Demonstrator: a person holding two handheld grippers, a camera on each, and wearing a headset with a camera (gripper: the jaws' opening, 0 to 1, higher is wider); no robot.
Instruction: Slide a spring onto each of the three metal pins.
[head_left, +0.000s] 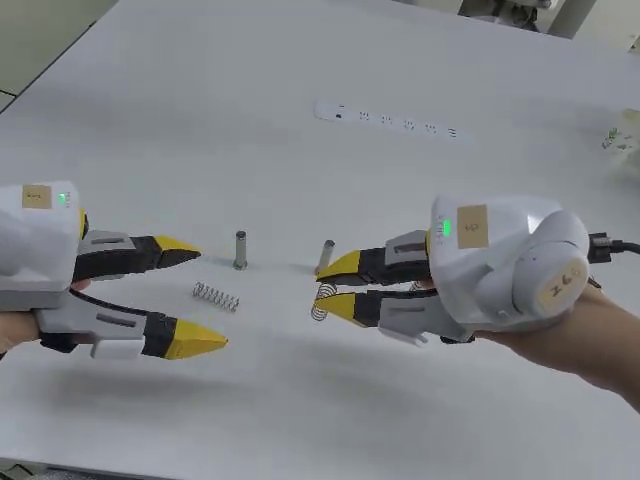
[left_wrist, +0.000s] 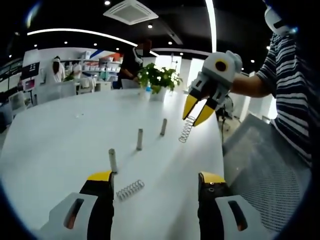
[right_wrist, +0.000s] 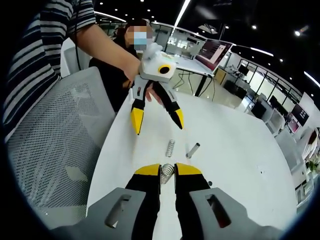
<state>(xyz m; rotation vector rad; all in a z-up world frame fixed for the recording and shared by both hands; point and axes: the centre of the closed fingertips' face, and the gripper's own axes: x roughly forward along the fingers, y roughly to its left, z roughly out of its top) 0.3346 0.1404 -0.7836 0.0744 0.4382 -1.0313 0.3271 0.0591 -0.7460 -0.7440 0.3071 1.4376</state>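
Our right gripper (head_left: 328, 288) has its jaws pinched on a coiled silver wire spring (right_wrist: 167, 173), just beside a short grey metal pin (head_left: 326, 257) on the white bench (head_left: 300, 130) — left gripper (head_left: 212, 298) jaws gape wide, second spring (left_wrist: 130, 189) lying near them.

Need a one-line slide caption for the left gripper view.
Open left gripper facing a loose spring; right gripper holds a second spring near the three pins.
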